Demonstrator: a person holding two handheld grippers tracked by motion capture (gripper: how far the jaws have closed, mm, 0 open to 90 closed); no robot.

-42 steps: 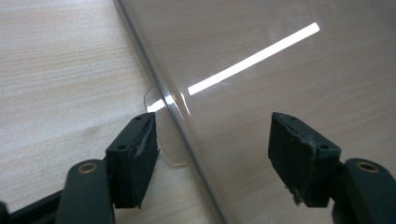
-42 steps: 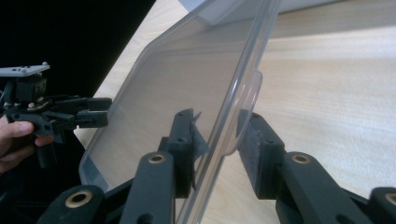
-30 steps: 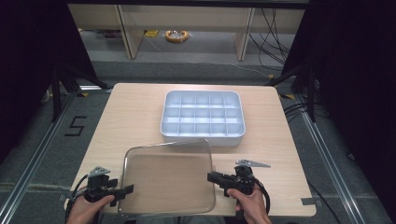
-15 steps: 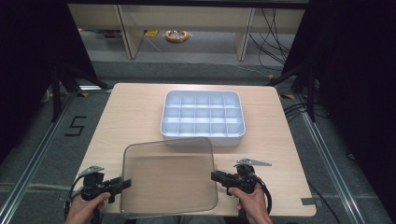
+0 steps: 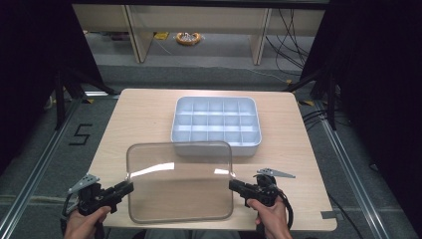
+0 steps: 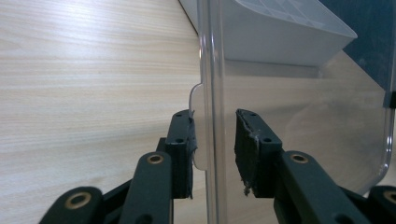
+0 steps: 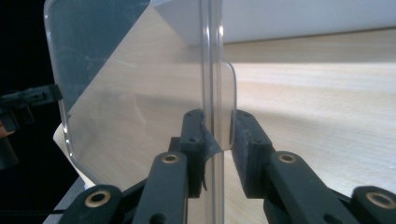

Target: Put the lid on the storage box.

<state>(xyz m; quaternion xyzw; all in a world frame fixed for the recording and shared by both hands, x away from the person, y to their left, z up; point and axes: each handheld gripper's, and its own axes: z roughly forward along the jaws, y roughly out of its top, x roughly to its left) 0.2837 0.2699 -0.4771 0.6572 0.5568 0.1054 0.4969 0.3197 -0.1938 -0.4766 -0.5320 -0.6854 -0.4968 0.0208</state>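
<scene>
A clear plastic lid hangs over the table's near part, its far edge overlapping the front of a white compartment box. My right gripper is at the lid's right edge and shut on it. In the right gripper view both pads press the lid's rim and tab. My left gripper is at the lid's left edge. In the left gripper view its jaws straddle the rim. The left pad is at the tab, and a gap shows before the right pad.
The box sits at the middle of the wooden table, its compartments empty. Bare tabletop lies to the left and right of it. Beyond the far edge are shelves and cables on the floor.
The lid has shifted slightly away from me and now overlaps the box's front edge. Both grippers moved forward with it.
</scene>
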